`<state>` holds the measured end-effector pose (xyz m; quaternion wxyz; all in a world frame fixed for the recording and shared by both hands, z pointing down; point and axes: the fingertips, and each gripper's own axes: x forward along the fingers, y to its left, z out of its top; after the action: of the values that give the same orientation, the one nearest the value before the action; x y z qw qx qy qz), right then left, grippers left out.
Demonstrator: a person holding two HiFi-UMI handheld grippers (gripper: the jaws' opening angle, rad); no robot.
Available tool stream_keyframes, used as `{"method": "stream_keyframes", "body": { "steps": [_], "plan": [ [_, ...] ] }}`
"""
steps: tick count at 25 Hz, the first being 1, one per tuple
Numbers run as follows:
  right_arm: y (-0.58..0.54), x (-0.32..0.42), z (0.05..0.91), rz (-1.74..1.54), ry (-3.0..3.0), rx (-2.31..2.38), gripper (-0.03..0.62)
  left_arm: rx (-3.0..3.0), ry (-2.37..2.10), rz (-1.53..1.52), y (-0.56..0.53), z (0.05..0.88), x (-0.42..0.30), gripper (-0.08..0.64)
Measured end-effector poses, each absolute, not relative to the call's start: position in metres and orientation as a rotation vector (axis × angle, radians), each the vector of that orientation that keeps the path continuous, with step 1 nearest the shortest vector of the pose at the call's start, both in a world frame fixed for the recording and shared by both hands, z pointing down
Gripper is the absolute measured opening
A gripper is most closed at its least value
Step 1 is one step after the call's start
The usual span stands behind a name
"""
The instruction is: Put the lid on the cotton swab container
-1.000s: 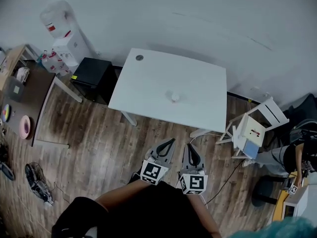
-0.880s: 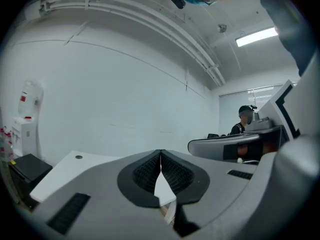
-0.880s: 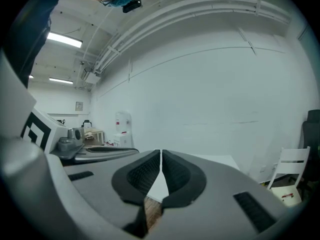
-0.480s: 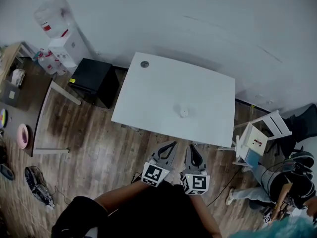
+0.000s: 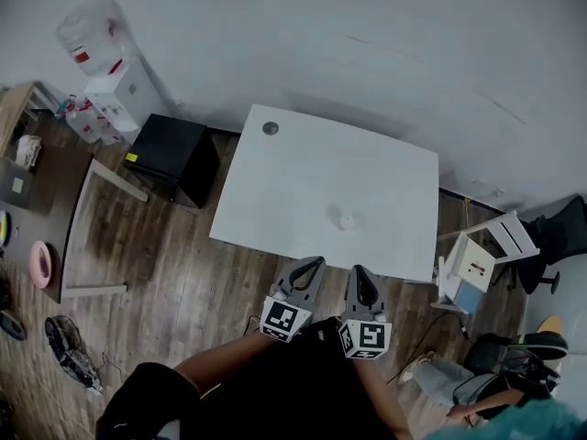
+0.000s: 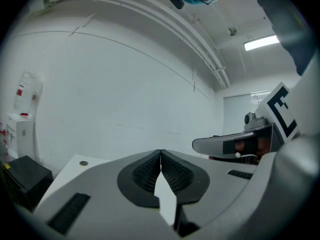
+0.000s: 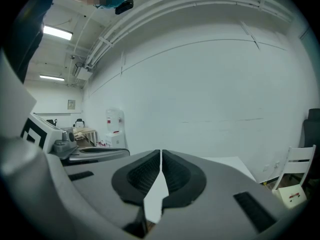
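Observation:
A small white round container stands on the white table, right of its middle and toward the near edge; I cannot make out a separate lid at this size. My left gripper and right gripper hang side by side over the wooden floor just short of the table's near edge, both shut with nothing between the jaws. In the left gripper view the left gripper points at the wall above the table. In the right gripper view the right gripper points the same way.
A black cabinet and a water dispenser stand left of the table. A white chair is at the table's right end, with a person's legs on the floor beyond it. A wooden table with odds and ends fills the far left.
The head view has shifted, so the table and container sit lower and further right in frame. The person at the right has moved lower. Both grippers stay shut in the same place.

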<state>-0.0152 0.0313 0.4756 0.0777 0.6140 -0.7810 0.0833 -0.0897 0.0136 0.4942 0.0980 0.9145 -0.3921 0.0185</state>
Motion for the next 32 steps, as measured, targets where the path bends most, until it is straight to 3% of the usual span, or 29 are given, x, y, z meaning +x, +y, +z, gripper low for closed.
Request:
{"method": "stream_keyframes", "body": {
  "steps": [15,32],
  "plan": [
    [-0.001,0.008,0.503,0.344,-2.31,1.865,0.034,2.661,-1.162,0.194,-0.021,0.547,-0.087,0.014],
    [-0.096,0.078,0.523,0.458,-2.322,1.866,0.034,2.617,-1.037,0.381,-0.096,0.613,-0.021,0.015]
  ]
}}
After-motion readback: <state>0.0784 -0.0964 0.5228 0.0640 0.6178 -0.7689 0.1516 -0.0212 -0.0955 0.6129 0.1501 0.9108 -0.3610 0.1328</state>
